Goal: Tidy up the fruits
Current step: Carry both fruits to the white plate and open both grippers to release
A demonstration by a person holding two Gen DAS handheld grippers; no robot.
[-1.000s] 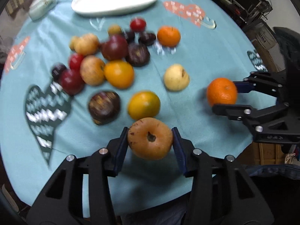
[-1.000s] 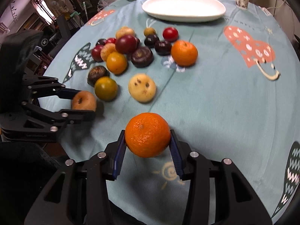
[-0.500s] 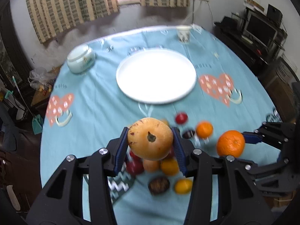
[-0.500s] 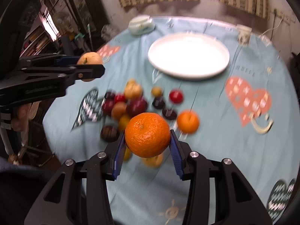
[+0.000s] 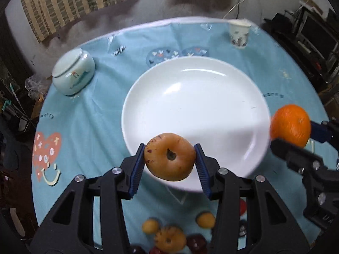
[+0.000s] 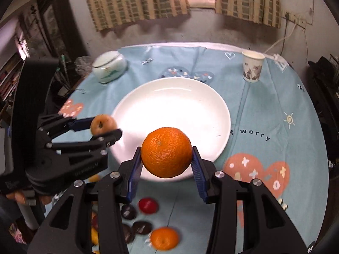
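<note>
The left gripper point(image 5: 170, 162) has its jaws clamped on a brownish round speckled pear point(image 5: 170, 156); the right gripper point(image 6: 166, 162) has its jaws clamped on a bright orange mandarin point(image 6: 166, 152). Past both fruits, toward frame centre, lies the empty round white plate point(image 5: 190, 97); the pear sits at its lower rim and the mandarin at its right edge, so I judge the left nearer.

The brown fruit point(image 5: 170, 156) and the orange point(image 6: 166, 152) are now off the surface. Both now hang at the lower edge of the white plate point(image 5: 190, 97), the fruit pile dropping to the frame bottom.
</note>
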